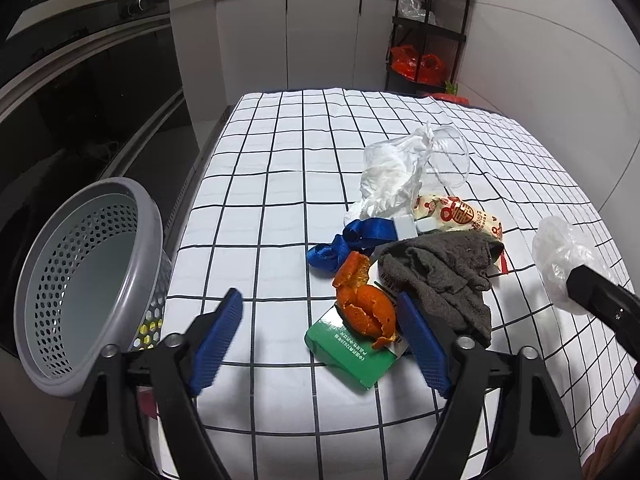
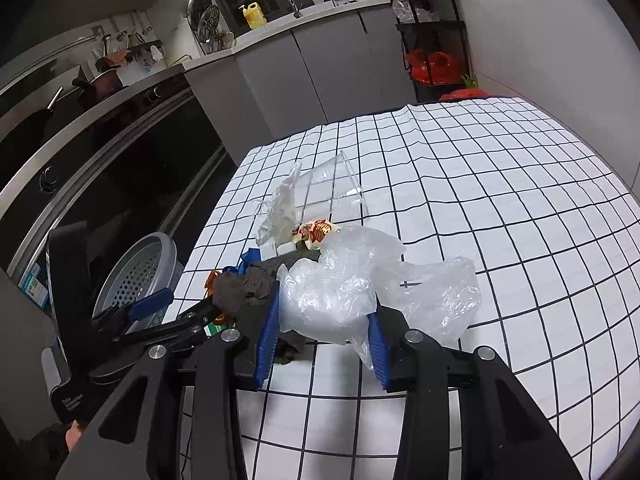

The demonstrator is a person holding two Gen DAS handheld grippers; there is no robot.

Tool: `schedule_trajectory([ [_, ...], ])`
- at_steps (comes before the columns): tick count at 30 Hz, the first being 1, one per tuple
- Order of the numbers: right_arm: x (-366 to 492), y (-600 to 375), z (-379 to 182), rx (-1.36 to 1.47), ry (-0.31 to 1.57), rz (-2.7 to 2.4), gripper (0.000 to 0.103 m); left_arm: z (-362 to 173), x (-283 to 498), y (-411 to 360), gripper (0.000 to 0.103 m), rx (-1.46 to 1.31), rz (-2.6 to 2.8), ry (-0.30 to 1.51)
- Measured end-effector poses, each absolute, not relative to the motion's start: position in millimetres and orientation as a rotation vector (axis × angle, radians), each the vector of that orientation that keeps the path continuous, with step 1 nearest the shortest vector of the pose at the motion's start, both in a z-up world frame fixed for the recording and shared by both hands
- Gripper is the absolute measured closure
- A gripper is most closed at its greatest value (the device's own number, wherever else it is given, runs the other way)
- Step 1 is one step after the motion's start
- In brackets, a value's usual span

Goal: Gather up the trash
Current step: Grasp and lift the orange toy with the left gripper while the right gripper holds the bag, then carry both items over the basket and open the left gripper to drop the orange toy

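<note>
Grey perforated basket beside the table edge, nothing visible inside. Left gripper spread over orange peel; right gripper pinching a crumpled clear plastic bag. Pinch clear in right view only.

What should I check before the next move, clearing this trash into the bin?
1. Right gripper grips the clear plastic bag: ok.
2. Left gripper open: ok.
3. Orange peel between the left fingers: ok, not yet pinched.
4. Only the peel gets grabbed: not ok, it lies on the green box beside the grey cloth.
5. Grey bin at the table edge, mouth unobstructed: ok.
6. Bin holds trash already: cannot tell.
</note>
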State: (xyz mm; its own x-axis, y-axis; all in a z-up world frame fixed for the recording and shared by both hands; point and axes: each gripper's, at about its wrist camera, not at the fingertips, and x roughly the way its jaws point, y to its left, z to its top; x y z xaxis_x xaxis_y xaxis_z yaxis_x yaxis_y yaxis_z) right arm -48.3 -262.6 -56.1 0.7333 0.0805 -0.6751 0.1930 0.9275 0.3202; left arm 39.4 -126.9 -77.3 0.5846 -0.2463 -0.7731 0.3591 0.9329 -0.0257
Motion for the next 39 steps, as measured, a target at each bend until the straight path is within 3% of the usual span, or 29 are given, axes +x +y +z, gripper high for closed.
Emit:
schedule_trajectory([
  [4, -48, -261, -59, 0.387, 0.757, -0.063, 0.065, -78, 37, -128, 0.051, 0.132, -0.377, 0.884],
  [8, -51, -261, -58, 0.389, 0.753, -0.066, 0.065, -76, 34, -130, 0.083, 0.123, -0.42, 0.889],
  [9, -51, -261, -57, 0.39, 0.753, -0.066, 0.065, -76, 33, -130, 0.085, 0.122, -0.425, 0.89],
  [16, -51, -257, -54, 0.383, 0.754, -0.066, 0.065, -72, 35, -120, 0.091, 0.079, -0.443, 0.905],
  [29, -54, -237, -36, 0.351, 0.735, -0.027, 0.065, -38, 30, -83, 0.091, 0.041, -0.407, 0.825],
  [39, -19, -165, -19, 0.305, 0.729, 0.184, 0.065, -18, 22, -4, 0.091, 0.021, -0.255, 0.767],
])
